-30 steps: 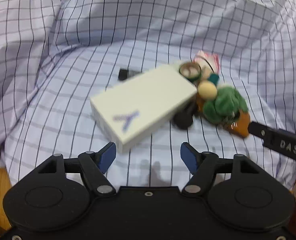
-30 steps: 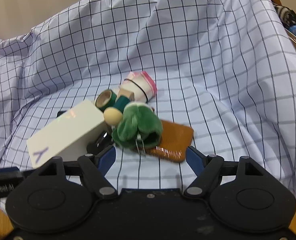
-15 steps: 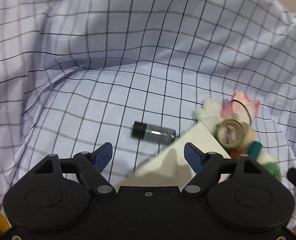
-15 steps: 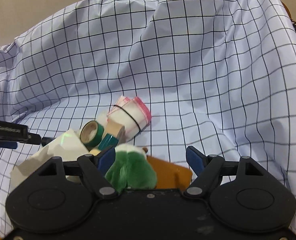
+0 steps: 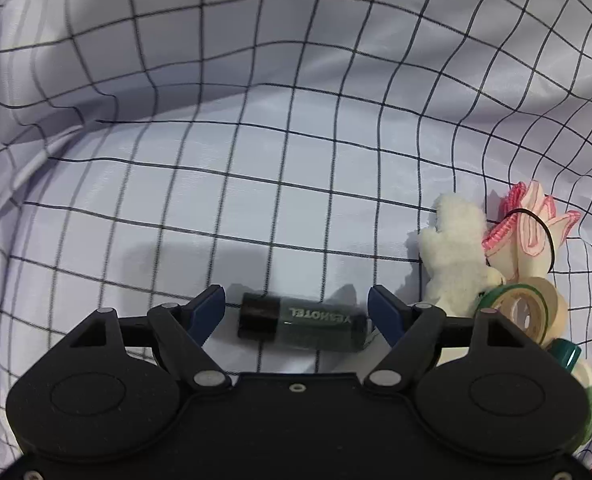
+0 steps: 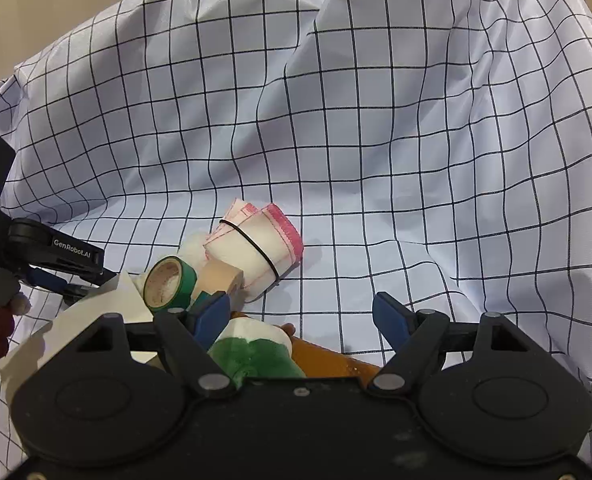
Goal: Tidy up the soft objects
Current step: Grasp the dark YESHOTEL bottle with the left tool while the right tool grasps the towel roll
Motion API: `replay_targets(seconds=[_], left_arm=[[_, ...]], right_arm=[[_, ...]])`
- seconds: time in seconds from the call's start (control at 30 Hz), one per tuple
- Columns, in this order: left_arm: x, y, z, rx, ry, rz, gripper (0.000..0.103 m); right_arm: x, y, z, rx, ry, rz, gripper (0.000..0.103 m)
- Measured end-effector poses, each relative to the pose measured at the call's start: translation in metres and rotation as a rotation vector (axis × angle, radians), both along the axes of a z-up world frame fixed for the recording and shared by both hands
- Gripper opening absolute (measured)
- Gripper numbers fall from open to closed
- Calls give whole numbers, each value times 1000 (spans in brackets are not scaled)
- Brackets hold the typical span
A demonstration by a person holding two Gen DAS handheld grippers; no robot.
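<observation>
Hovering low over the checked cloth (image 5: 280, 184), the left gripper (image 5: 297, 304) stands with jaws released, its blue pads either side of a small dark cylinder (image 5: 301, 322) (label printed on it, upside down in this view) and not touching it; those jaws have just been opening. Just right of that gripper lies a fluffy white plush (image 5: 455, 252), touching a rolled pink-edged cloth (image 5: 531, 232) bound by a black band, with a green-rimmed tape roll (image 5: 523, 312) just below them. The right gripper (image 6: 300, 314) is also released, nothing pressed between its pads; a green plush (image 6: 256, 356) and an orange flat piece (image 6: 331, 360) sit beneath it. Beyond it the rolled cloth, the tape roll and a cream box (image 6: 84, 328) crowd together, cloth walls rising all round.
</observation>
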State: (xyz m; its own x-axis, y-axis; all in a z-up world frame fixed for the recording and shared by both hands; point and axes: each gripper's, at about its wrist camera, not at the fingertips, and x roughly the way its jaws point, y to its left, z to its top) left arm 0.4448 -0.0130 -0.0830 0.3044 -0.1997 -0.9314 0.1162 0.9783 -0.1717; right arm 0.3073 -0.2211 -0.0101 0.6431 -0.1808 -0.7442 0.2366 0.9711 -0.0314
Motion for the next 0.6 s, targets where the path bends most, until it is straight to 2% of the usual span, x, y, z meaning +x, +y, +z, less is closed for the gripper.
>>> replay_targets(seconds=[0.07,0.2,0.47,0.53,0.6], left_arm=[[3,-3,-3,0,9,-14,74],[3,-10,-7,56,5,-37,74],[6,-7,-10,35,7,-26,74],[7,0,-10,29,3,-10,68],[6,7,-10,42,-12,1,67]], right_arm=[[2,-1,-3,-1,5,-3,78],[4,-1,-6,-5,7,-4,78],[13,-4,-6,-21,4,-13,78],[18,-6,-7,-26,7,-12,78],[26,-11,-8,-32,10,-17,78]])
